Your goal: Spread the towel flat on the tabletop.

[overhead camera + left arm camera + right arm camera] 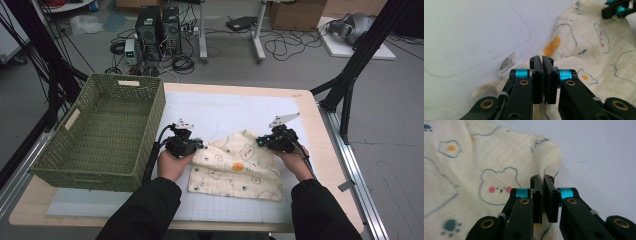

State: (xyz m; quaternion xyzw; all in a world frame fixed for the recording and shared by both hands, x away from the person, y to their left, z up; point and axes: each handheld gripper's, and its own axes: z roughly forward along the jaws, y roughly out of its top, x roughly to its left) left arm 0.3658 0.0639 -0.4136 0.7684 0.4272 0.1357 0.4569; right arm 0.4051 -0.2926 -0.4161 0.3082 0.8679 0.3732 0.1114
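From my seat, the left gripper (542,60) view cuts off the cloth (589,50) at the right and bottom edges, and the 2 jaws hide whatever fabric sits between them, so I can't tell if they pinch it. The white tag (507,62) has print too small to read. In the high view the basket (100,135) hides the table's (310,120) left part, and my sleeves cover its near edge.
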